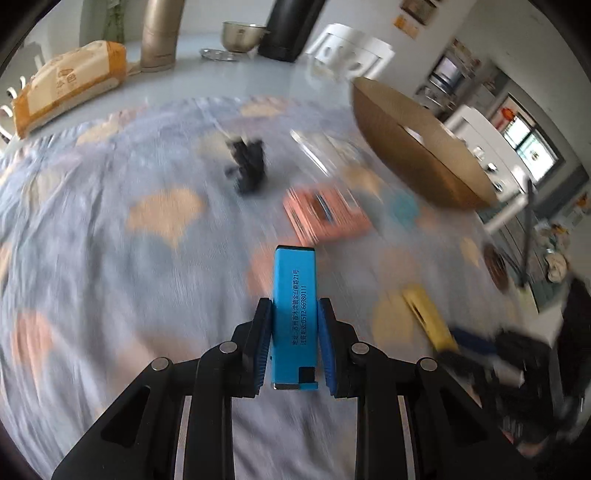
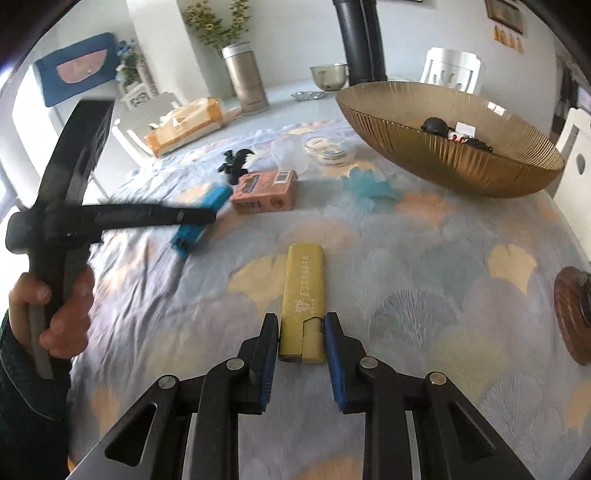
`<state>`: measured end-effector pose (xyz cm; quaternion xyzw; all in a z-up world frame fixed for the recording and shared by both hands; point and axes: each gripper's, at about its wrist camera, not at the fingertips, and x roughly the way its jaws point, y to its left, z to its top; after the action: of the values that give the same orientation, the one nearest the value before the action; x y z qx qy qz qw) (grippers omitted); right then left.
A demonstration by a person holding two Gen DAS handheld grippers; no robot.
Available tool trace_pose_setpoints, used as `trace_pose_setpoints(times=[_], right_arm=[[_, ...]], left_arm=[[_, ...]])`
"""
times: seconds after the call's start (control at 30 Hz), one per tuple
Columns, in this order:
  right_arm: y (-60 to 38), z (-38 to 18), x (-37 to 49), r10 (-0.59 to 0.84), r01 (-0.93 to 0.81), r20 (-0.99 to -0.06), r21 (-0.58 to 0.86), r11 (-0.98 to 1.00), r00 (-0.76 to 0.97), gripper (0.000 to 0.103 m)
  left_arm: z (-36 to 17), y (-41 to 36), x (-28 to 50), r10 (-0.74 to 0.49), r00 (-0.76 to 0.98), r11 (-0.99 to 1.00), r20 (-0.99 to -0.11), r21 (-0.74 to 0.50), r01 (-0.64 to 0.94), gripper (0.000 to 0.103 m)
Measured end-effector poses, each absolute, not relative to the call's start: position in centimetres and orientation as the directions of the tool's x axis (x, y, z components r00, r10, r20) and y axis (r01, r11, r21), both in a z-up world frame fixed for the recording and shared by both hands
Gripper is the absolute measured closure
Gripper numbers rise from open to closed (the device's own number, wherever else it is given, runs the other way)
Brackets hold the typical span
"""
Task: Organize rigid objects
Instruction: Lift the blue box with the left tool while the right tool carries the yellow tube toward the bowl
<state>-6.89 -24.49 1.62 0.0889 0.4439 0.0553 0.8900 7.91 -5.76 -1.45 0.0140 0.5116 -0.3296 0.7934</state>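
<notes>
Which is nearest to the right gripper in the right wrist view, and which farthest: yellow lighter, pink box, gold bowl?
1. yellow lighter: between the right gripper's fingers.
2. pink box: ahead, slightly left.
3. gold bowl: far, right.

Patterned cloth [image 2: 424,258] covers the near table, fan shapes in orange, yellow, grey-blue. Past it, on bare pale tabletop: gold cylinder canister [image 2: 246,79] upright; orange-and-cream packet [image 2: 186,123] lying flat beside it; metal mixing bowl [image 2: 328,75] farther right; black column [image 2: 360,40] just right of bowl. White chair [image 2: 452,68] behind. Flowering plant [image 2: 216,22] against back wall. Blue cushion [image 2: 75,66] at far left.
</notes>
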Motion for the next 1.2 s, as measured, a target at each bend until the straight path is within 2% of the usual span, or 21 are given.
trace_pose_setpoints(times=[0.13, 0.17, 0.2, 0.3, 0.43, 0.47, 0.53, 0.57, 0.63, 0.67, 0.77, 0.9, 1.07, 1.2], right_arm=[[-24.4, 1.4, -7.0, 0.214, -0.054, -0.778, 0.226, 0.973, 0.591, 0.079], [-24.5, 1.3, -6.6, 0.216, -0.052, -0.777, 0.230, 0.972, 0.591, 0.079], [-24.5, 1.3, -6.6, 0.217, -0.049, -0.776, 0.235, 0.971, 0.593, 0.078], [-24.4, 1.2, -6.2, 0.211, -0.046, -0.777, 0.230, 0.972, 0.593, 0.077], [-22.9, 1.2, -5.8, 0.172, -0.068, -0.788, 0.164, 0.984, 0.590, 0.062], [-22.6, 1.1, -5.7, 0.149, -0.064, -0.791, 0.138, 0.988, 0.593, 0.061], [-21.9, 1.0, -5.5, 0.082, -0.035, -0.794, 0.076, 0.997, 0.603, 0.062], [-21.8, 1.0, -5.4, 0.056, -0.023, -0.795, 0.053, 0.998, 0.604, 0.067], [-21.6, 1.0, -5.3, 0.014, -0.005, -0.794, 0.014, 1.000, 0.608, 0.080], [-21.6, 1.0, -5.4, 0.021, -0.015, -0.793, 0.015, 1.000, 0.609, 0.080], [-21.7, 1.4, -6.1, 0.079, -0.057, -0.778, 0.055, 0.997, 0.623, 0.080], [-23.0, 3.2, -7.6, 0.164, -0.079, -0.724, 0.150, 0.986, 0.670, 0.080], [-25.9, 6.3, -8.7, 0.162, -0.042, -0.650, 0.196, 0.980, 0.743, 0.080], [-28.1, 9.4, -9.6, 0.119, 0.001, -0.583, 0.201, 0.980, 0.803, 0.080]], left_arm=[[-1.2, -5.1, 4.3, -0.456, 0.287, 0.803, -0.843, -0.250, 0.541, 0.081], [-1.2, -5.1, 3.8, -0.443, 0.301, 0.810, -0.845, -0.232, 0.539, 0.077], [-1.1, -5.1, 3.3, -0.430, 0.317, 0.816, -0.845, -0.214, 0.537, 0.068], [-1.2, -5.5, 2.4, -0.393, 0.371, 0.835, -0.841, -0.159, 0.526, 0.066], [-1.3, -6.5, 1.5, -0.351, 0.412, 0.848, -0.841, -0.100, 0.520, 0.058], [-1.3, -6.8, 1.5, -0.335, 0.425, 0.849, -0.841, -0.075, 0.523, 0.057], [-1.5, -7.7, 1.1, -0.304, 0.461, 0.848, -0.834, -0.016, 0.530, 0.058], [-1.6, -7.9, 1.1, -0.310, 0.471, 0.847, -0.826, -0.014, 0.532, 0.059], [-1.5, -7.9, 1.3, -0.308, 0.483, 0.857, -0.819, -0.019, 0.515, 0.078], [-1.4, -7.8, 1.5, -0.309, 0.482, 0.863, -0.820, -0.029, 0.504, 0.082], [-0.9, -7.3, 1.3, -0.357, 0.469, 0.867, -0.807, -0.099, 0.489, 0.082], [1.8, -7.7, -0.1, -0.414, 0.510, 0.849, -0.754, -0.117, 0.516, 0.082], [5.3, -9.2, -0.9, -0.480, 0.530, 0.815, -0.699, -0.131, 0.565, 0.082], [8.2, -10.8, -0.2, -0.562, 0.505, 0.770, -0.655, -0.189, 0.610, 0.082]])
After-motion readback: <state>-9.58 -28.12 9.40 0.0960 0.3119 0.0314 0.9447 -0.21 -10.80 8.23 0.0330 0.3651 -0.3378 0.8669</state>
